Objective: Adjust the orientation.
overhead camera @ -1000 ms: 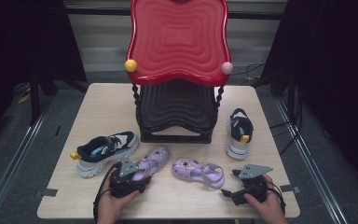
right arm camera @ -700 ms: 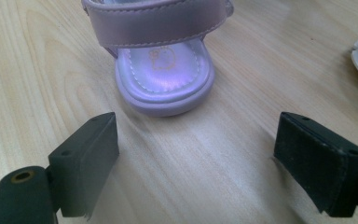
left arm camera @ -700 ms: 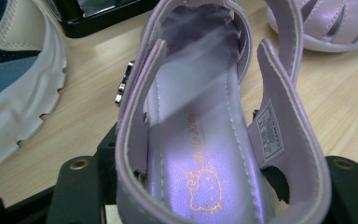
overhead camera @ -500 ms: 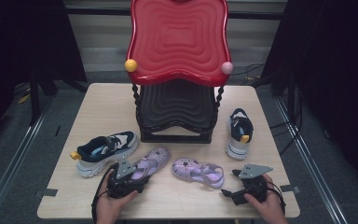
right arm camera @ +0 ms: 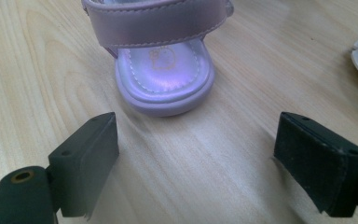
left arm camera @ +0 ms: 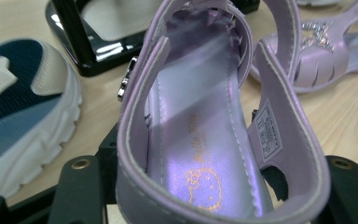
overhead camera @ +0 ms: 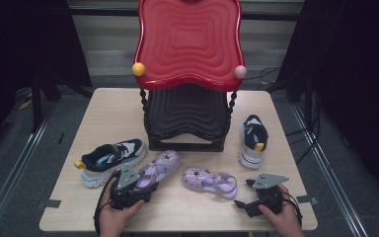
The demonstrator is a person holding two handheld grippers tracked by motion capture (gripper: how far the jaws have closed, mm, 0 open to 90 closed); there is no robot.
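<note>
L gripper had its jaws closed on the heel of the left purple sandal, which lay on the table just beside the navy sneaker, toe twd the black rack. R gripper sat w/ jaws apart, empty, near the second purple sandal's heel. Judged early: one sandal gripped, none on rack yet, both sneakers left too

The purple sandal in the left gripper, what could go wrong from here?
The left gripper straddles only the soft heel of the left sandal; it could fold or slip if lifted. The sneaker sits close beside and may get nudged. The right gripper is open, short of the other sandal, and might push it.
</note>
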